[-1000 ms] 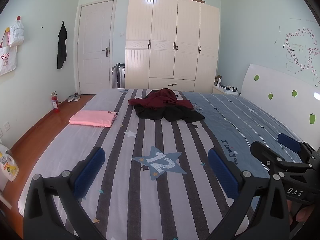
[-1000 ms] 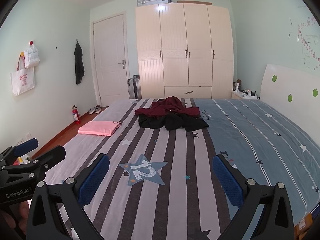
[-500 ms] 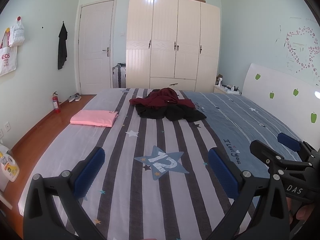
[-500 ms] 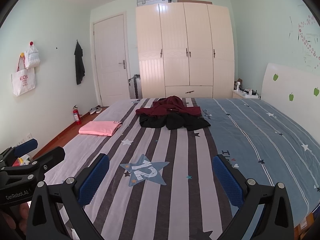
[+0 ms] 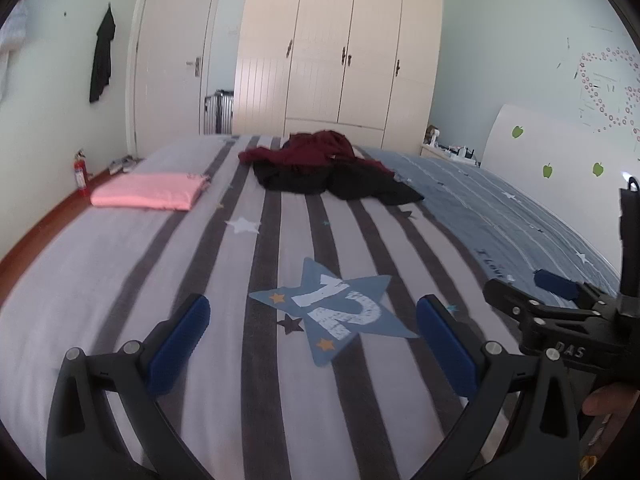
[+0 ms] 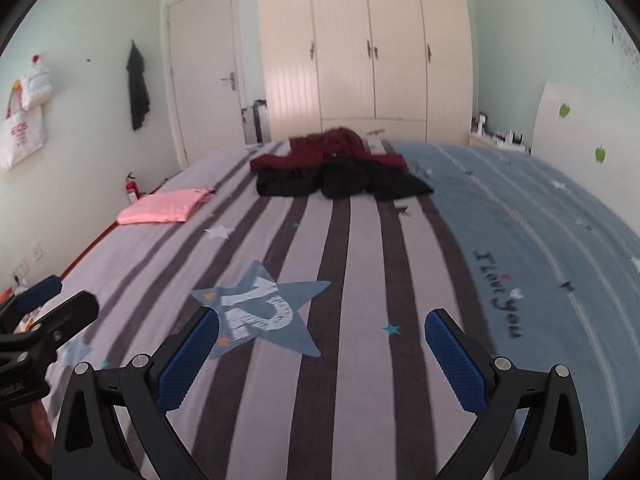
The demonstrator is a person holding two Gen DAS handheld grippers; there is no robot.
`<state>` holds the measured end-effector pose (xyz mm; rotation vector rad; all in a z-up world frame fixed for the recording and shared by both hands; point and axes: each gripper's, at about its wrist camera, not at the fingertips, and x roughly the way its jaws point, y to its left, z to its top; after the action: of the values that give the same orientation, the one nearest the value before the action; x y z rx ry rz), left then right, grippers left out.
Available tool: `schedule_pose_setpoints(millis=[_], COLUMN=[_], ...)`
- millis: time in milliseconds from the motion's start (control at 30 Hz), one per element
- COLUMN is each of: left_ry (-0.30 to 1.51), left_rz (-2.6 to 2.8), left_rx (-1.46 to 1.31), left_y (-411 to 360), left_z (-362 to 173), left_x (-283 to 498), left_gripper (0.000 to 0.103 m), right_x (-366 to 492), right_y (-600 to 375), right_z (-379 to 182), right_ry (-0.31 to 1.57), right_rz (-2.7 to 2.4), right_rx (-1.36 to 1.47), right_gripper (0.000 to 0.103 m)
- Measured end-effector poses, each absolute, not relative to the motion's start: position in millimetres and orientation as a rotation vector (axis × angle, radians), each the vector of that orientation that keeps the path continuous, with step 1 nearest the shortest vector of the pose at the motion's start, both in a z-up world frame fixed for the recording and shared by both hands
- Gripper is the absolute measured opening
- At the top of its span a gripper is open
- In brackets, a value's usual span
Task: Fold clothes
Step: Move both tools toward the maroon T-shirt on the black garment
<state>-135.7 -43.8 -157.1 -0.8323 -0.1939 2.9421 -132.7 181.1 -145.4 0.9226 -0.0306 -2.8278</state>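
Left wrist view: left gripper [image 5: 312,322] spread wide, holding nothing, above the striped bed [image 5: 120,264]. Clothes pile [image 5: 326,170] lies well ahead, folded pink garment [image 5: 148,196] off to its left.

Right wrist view: right gripper [image 6: 322,336] equally wide, empty, clothes pile [image 6: 340,170] far ahead.

Bed [image 5: 120,280]: matt woven cloth cover, striped. Pink garment [image 5: 148,196]: smooth cloth. Dark pile [image 5: 328,168] at 12 o'clock: soft, creased cloth. Wardrobe [image 5: 340,48]: glossy cream panels. Left gripper [image 5: 312,332]: matt black plastic, textured blue pads [image 5: 180,340], metal screws.
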Motion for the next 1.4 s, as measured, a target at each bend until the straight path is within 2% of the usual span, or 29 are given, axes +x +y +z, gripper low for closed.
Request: schedule_pose_setpoints(millis=[133, 233, 500, 600, 700, 1033, 1200, 1300, 1367, 1400], left_ry=[-0.257, -0.298, -0.297, -0.292, -0.290, -0.265, -0.269, -0.278, -0.215, -0.192], left_rz=[2.908, 2.901, 2.892, 2.885, 2.877, 2.853, 2.825, 2.804, 2.807, 2.799], left_rx=[-0.983, -1.095, -1.339, -1.403, -1.395, -1.324, -1.276, -1.246, -1.228, -1.227], left_y=[-49.1, -49.5, -45.5, -46.4, -50.9, -67.2, -80.4, -83.8, -78.8, -75.8], left_z=[-178.7, -174.8, -116.6, -103.4, -107.6, -128.7, -147.3, -161.1, -169.8, -174.5], left_x=[-168.3, -182.1, -220.2, -241.1, -274.1, -390.9, -476.1, -533.0, -569.5, -588.0], left_gripper=[0.102, 0.102, 0.102, 0.102, 0.102, 0.101, 0.100, 0.095, 0.093, 0.089], right_x=[-172.0, -190.8, -231.1, -245.6, -272.3, -394.0, -469.2, -518.2, -550.6, -567.2], right_y=[175.5, 175.6, 201.3, 208.1, 214.6, 215.7, 205.6, 197.2, 194.0, 192.8], right_z=[-174.0, -177.5, -134.9, -115.8, -105.3, -120.9, -131.2, -139.6, -147.1, -151.1], right_ry=[-0.039, -0.041, -0.194, -0.173, -0.155, -0.137, -0.107, -0.087, -0.088, -0.089], right_rz=[-2.823, -2.786, -2.652, -2.629, -2.626, -2.695, -2.758, -2.780, -2.792, -2.800], right_rx=[1.031, 1.154, 1.394, 1.406, 1.420, 1.437, 1.392, 1.359, 1.338, 1.326], right_gripper=[0.102, 0.102, 0.102, 0.102, 0.102, 0.102, 0.102, 0.102, 0.102, 0.102])
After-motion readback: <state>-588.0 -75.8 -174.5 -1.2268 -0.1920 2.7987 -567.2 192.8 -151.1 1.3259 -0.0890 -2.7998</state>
